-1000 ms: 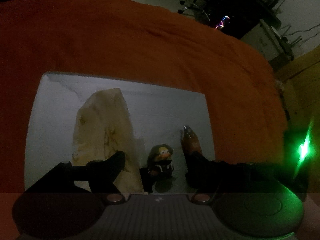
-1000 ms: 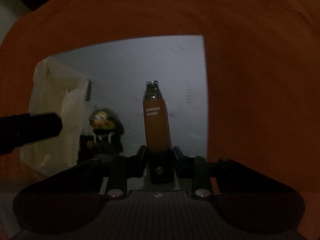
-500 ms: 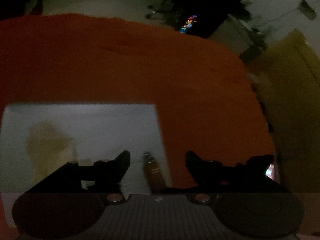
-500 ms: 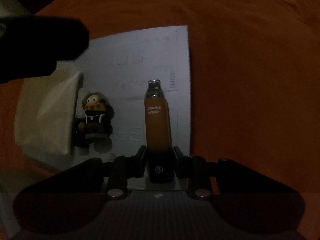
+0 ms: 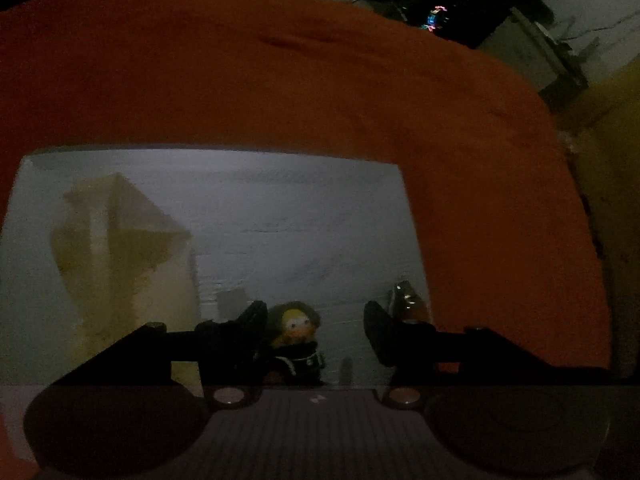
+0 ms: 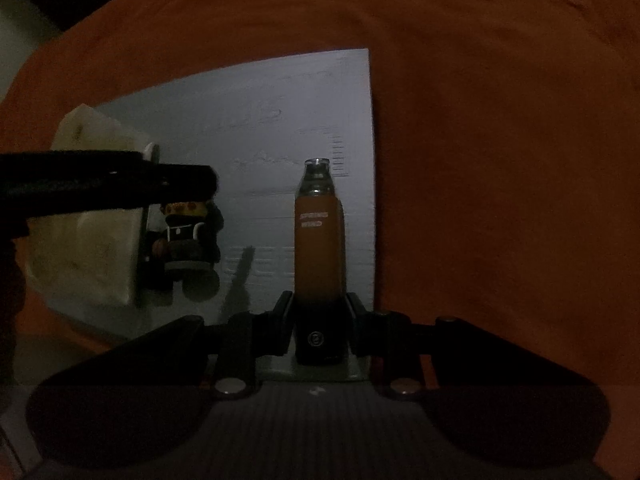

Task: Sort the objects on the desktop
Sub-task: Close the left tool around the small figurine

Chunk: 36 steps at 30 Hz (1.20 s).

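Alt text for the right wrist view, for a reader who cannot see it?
Right tongs grip an upright orange device over a white sheet on orange cloth. Left tongs reach over a small figurine beside a cream packet.

Worktop covered by orange cloth (image 5: pixel 280 80), a few creases near its far edge. White sheet (image 5: pixel 280 208) lies flat on the cloth, faint markings on it. On the sheet: cream pouch (image 5: pixel 120 248) at its left side, small toy figure (image 5: pixel 296 328) standing just beside the pouch. Orange bottle (image 6: pixel 318 248) over the sheet's right edge; cannot tell if it rests on it.
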{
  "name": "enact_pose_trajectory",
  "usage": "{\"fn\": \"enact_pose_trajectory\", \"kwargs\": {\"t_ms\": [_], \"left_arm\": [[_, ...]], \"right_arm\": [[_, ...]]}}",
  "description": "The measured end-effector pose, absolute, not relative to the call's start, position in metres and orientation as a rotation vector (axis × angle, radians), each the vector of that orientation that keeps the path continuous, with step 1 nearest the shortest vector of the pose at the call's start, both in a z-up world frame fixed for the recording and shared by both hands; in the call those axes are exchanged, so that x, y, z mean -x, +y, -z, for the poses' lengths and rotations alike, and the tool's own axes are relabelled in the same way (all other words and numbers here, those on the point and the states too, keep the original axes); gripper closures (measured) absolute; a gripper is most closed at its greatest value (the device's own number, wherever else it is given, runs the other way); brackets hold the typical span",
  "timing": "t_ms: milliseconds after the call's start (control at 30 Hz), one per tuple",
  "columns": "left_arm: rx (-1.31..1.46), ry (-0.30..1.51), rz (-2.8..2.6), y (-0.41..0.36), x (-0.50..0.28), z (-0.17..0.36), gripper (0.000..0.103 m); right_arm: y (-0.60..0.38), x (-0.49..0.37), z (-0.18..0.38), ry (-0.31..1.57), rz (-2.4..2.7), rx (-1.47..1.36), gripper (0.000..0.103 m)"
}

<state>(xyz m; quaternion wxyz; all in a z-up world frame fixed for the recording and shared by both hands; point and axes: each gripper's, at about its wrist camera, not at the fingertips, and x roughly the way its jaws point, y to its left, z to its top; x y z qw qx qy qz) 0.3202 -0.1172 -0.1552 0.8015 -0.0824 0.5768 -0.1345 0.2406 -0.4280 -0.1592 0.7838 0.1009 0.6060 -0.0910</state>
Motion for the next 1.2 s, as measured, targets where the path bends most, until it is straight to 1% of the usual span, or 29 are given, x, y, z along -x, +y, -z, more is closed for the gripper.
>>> {"fn": "enact_pose_trajectory", "kwargs": {"t_ms": [300,367,500,533,667,833,900,967,1033,1133,1200], "left_arm": [[0.101,1.309,0.244,-0.12,-0.311,0.171,0.055],[0.071,1.291,0.253,-0.122,-0.308,0.171,0.065],[0.073,1.258,0.244,-0.118,-0.312,0.165,0.066],[0.075,1.258,0.246,-0.115,-0.313,0.163,0.069],[0.039,1.264,0.246,-0.107,-0.312,0.156,0.069],[-0.022,1.28,0.253,-0.109,-0.307,0.163,0.069],[-0.037,1.284,0.257,-0.11,-0.309,0.16,0.068],[-0.038,1.288,0.262,-0.11,-0.311,0.158,0.053],[-0.026,1.29,0.267,-0.108,-0.312,0.156,0.048],[-0.042,1.281,0.26,-0.106,-0.313,0.155,0.048],[-0.049,1.271,0.249,-0.105,-0.314,0.155,0.05]], "right_arm": [[-0.428,-0.241,0.162,1.302,0.198,-0.197,0.074],[-0.425,-0.243,0.164,1.303,0.206,-0.182,0.074],[-0.421,-0.245,0.164,1.298,0.213,-0.176,0.074],[-0.421,-0.244,0.164,1.298,0.213,-0.178,0.074],[-0.419,-0.245,0.165,1.301,0.218,-0.178,0.074],[-0.419,-0.249,0.166,1.311,0.233,-0.177,0.074],[-0.422,-0.251,0.166,1.315,0.25,-0.194,0.072],[-0.424,-0.253,0.165,1.317,0.257,-0.204,0.071],[-0.424,-0.258,0.165,1.32,0.256,-0.193,0.07],[-0.425,-0.264,0.166,1.322,0.255,-0.181,0.07],[-0.423,-0.265,0.167,1.32,0.25,-0.164,0.07]]}}
